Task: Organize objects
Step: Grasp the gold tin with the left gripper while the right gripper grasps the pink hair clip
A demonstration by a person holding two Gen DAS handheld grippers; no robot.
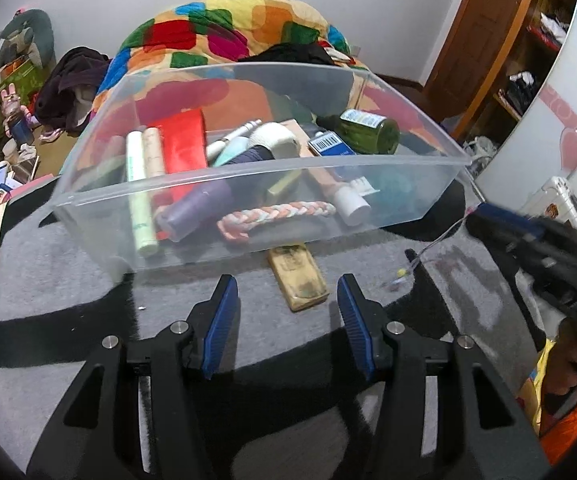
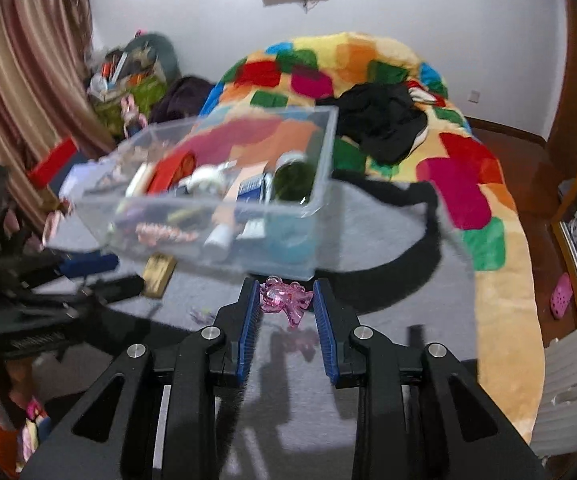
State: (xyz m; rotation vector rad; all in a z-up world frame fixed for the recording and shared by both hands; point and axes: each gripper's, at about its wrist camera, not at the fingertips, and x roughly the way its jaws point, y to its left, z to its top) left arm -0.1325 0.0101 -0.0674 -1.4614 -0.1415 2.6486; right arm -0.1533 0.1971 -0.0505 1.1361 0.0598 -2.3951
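Grey blanket point(image 2: 388, 232), clear bin point(image 2: 320, 168) just ahead.
Right gripper point(image 2: 286, 300) pinches a pink clip point(image 2: 284, 299) lying crosswise between its fingers; left gripper point(image 1: 287, 294) gapes apart, tan bar point(image 1: 297, 278) pointing forward between.

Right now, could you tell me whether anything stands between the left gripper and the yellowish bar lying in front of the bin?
Nothing visible does. The left gripper is open, and only bare grey blanket lies before the bar.

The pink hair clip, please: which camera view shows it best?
The right wrist view: the pink hair clip sits sharp between the right gripper fingers, near the clear bin. The left wrist view does not show it.
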